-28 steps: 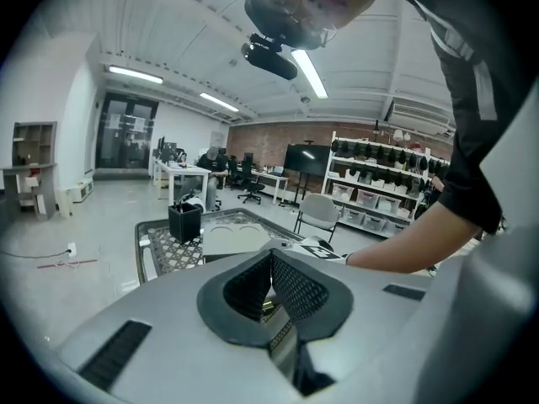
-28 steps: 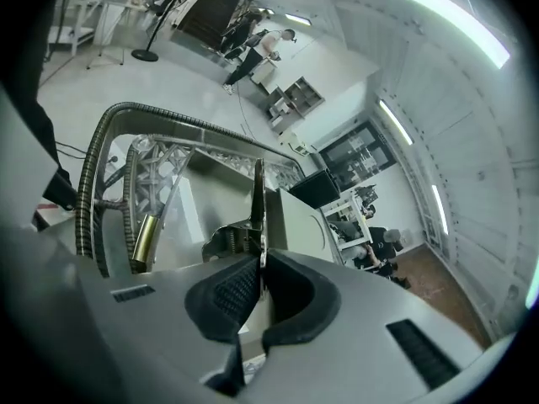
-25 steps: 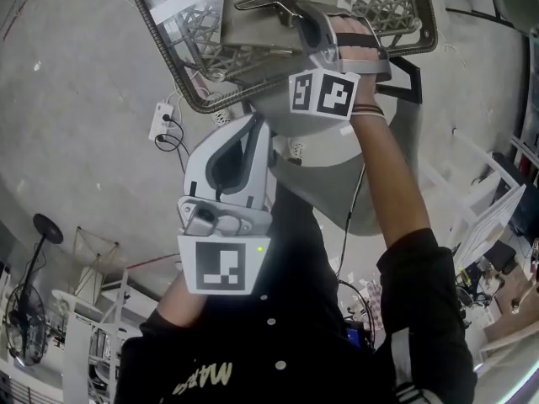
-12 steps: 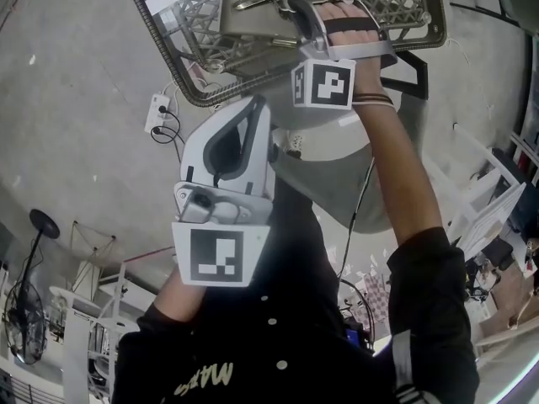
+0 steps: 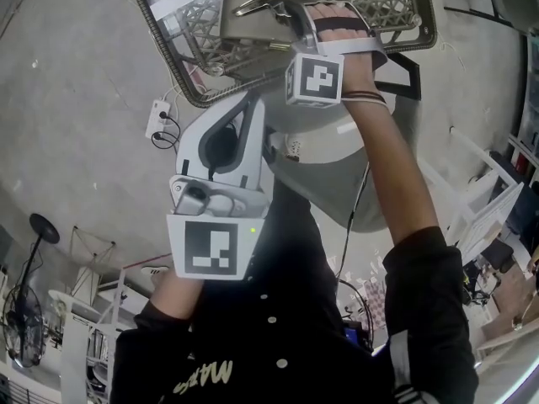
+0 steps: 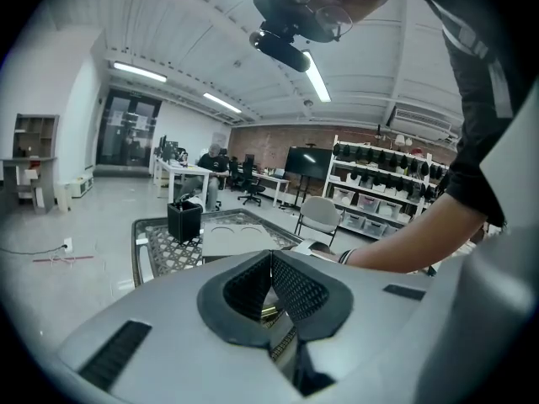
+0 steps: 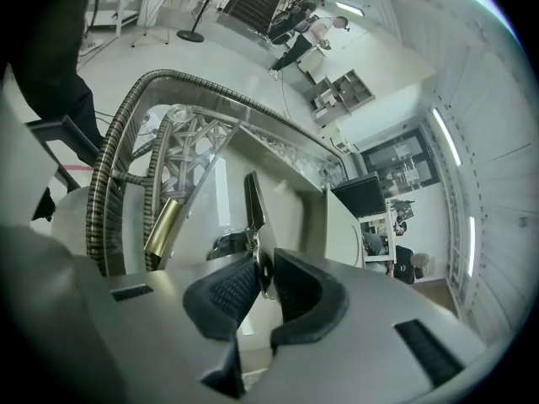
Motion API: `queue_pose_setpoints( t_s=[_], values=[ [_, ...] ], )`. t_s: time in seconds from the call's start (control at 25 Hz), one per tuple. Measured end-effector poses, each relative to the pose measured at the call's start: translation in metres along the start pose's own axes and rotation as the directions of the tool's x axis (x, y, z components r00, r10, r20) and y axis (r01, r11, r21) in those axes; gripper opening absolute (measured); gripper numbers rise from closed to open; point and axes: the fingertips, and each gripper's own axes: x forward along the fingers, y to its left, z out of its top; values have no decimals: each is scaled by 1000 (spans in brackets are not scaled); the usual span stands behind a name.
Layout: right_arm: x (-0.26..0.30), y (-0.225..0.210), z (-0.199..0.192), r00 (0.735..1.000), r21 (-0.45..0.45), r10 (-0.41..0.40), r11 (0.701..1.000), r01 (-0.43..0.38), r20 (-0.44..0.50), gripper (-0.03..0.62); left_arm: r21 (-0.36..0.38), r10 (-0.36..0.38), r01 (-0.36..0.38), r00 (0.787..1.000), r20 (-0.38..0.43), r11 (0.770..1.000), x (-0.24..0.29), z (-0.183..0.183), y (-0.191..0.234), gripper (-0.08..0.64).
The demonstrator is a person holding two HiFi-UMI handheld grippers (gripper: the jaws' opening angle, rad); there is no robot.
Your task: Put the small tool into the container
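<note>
Right tongs (image 7: 265, 263) lowered, just opening; tool (image 7: 251, 204) between, seemingly in basket (image 7: 114, 175).

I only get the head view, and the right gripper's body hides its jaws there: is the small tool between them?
Observer: Yes. The right gripper has just been opening its jaws; in the right gripper view they stand slightly apart, with the small tool's metal edge between the pads.
Operator: Where is the container?
Observer: The left gripper view shows the black container upright on the lattice table, beside the grey board.
Operator: And the other gripper?
Observer: The left gripper is shut, with nothing between its jaws.
</note>
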Motion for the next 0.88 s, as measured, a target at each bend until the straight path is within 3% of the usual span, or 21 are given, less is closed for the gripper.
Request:
queue_pose_setpoints(
  t_s=[0.32, 0.56, 0.72, 0.88],
  values=[
    [-7, -3, -4, 1000, 54, -3, 999, 3, 5, 63, 21, 6, -6, 1000, -3, 1000, -9, 4, -7, 26],
    [-9, -2, -5, 1000, 11, -11, 1000, 11, 5, 86, 23, 12, -12, 1000, -2, 1000, -14, 9, -11, 26],
    [-13, -5, -10, 1000, 221, 18, 975, -22, 21, 66, 36, 14, -14, 1000, 7, 999, -15, 17, -14, 26],
    [-15, -4, -14, 1000, 285, -6, 959, 5, 5, 78, 32, 20, -20, 1000, 15, 999, -17, 21, -14, 26]
  ],
)
